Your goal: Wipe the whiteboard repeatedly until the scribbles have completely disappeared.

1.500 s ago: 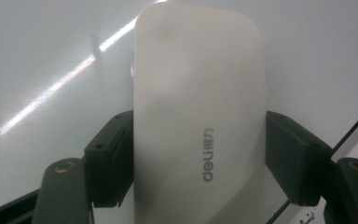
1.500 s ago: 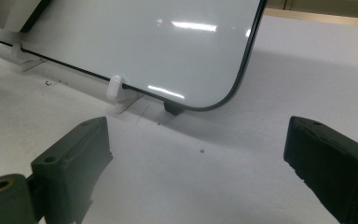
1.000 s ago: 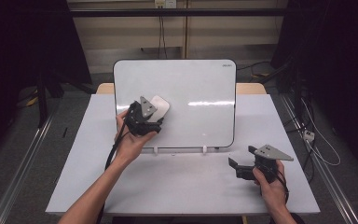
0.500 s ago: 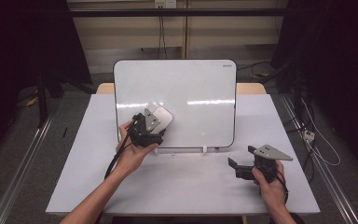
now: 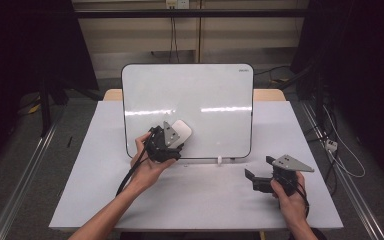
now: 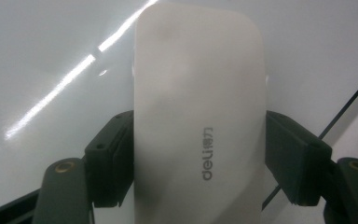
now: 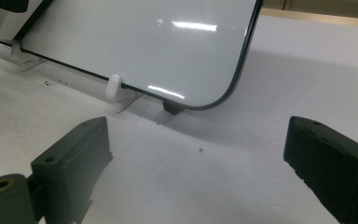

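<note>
left tongs [image 5: 172, 137]: squeezed tight on the white eraser [image 6: 199, 116], one jaw on each long side, so it can rub flat | eraser: sticks out past the jaws, against the lower left of the whiteboard [image 5: 205, 90] | right tongs [image 5: 261, 175]: jaws wide apart, holding nothing, resting low on the table [image 5: 80, 200], away from the board

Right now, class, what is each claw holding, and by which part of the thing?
The left claw grips the white eraser across its two long sides, near its lower end, against the whiteboard. The right claw stands open over the table, holding nothing.
</note>
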Motion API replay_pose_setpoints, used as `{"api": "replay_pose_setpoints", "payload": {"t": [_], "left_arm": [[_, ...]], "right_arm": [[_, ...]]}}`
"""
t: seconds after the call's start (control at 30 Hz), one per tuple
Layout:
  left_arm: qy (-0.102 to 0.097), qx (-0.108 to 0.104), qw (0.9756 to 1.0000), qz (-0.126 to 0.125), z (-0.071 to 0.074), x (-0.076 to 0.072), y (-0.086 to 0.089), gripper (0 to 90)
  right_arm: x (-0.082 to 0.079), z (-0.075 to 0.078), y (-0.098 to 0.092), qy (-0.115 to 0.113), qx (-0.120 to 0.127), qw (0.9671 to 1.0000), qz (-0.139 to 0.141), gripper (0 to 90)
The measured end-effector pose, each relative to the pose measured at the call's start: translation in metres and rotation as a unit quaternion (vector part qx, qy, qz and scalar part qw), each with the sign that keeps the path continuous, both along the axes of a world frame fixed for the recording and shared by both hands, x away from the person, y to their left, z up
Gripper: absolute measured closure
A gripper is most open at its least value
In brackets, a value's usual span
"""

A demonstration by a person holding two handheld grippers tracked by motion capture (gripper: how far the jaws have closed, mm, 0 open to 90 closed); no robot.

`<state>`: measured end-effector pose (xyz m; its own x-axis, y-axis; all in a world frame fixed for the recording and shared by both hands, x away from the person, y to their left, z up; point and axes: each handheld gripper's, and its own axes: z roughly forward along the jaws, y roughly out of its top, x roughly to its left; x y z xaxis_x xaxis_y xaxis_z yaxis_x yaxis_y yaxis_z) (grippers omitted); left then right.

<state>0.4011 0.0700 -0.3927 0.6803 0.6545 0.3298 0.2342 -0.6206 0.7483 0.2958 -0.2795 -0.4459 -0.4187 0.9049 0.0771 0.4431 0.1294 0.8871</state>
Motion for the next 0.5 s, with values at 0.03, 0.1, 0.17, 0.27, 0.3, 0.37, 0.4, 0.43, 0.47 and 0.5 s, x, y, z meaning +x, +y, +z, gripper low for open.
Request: {"api": "replay_pose_setpoints", "payload": {"t": [0.03, 0.1, 0.17, 0.27, 0.3, 0.37, 0.4, 0.43, 0.47, 0.5], "left_arm": [[0.003, 0.002, 1.0, 0.0, 0.001, 0.001, 0.002, 29.8], [0.004, -0.009, 0.9999, 0.01, 0.004, 0.003, 0.009, 29.8], [0.007, -0.018, 0.9996, 0.019, 0.007, 0.006, 0.017, 29.9], [0.009, -0.03, 0.9991, 0.03, 0.01, 0.01, 0.029, 29.8], [0.009, -0.035, 0.9988, 0.034, 0.011, 0.011, 0.032, 29.9], [0.011, -0.044, 0.9983, 0.037, 0.013, 0.013, 0.038, 29.9], [0.014, -0.046, 0.9981, 0.037, 0.014, 0.014, 0.04, 29.9], [0.015, -0.049, 0.998, 0.036, 0.015, 0.015, 0.043, 29.9], [0.016, -0.051, 0.9979, 0.036, 0.015, 0.015, 0.044, 29.9], [0.018, -0.049, 0.9981, 0.034, 0.016, 0.016, 0.046, 29.9]], "right_arm": [[0.0, 0.0, 0.0, 0.0, 0.0, 1.0, 0.0, 7.5], [0.0, 0.0, 0.0, 0.0, 0.0, 1.0, 0.002, 7.5], [-0.001, 0.0, 0.0, -0.001, -0.001, 1.0, 0.002, 7.5], [0.0, 0.0, 0.0, -0.001, 0.0, 1.0, 0.001, 7.5], [0.0, 0.0, 0.0, -0.001, 0.0, 1.0, 0.001, 7.5], [0.0, 0.0, 0.001, 0.0, 0.001, 1.0, 0.001, 7.4], [0.0, 0.0, 0.001, 0.001, 0.002, 1.0, 0.0, 7.5], [0.0, 0.0, 0.001, 0.002, 0.004, 1.0, -0.002, 7.5], [0.001, 0.0, 0.001, 0.002, 0.004, 1.0, -0.002, 7.4], [0.001, 0.0, 0.001, 0.003, 0.003, 1.0, -0.003, 7.5]]}}
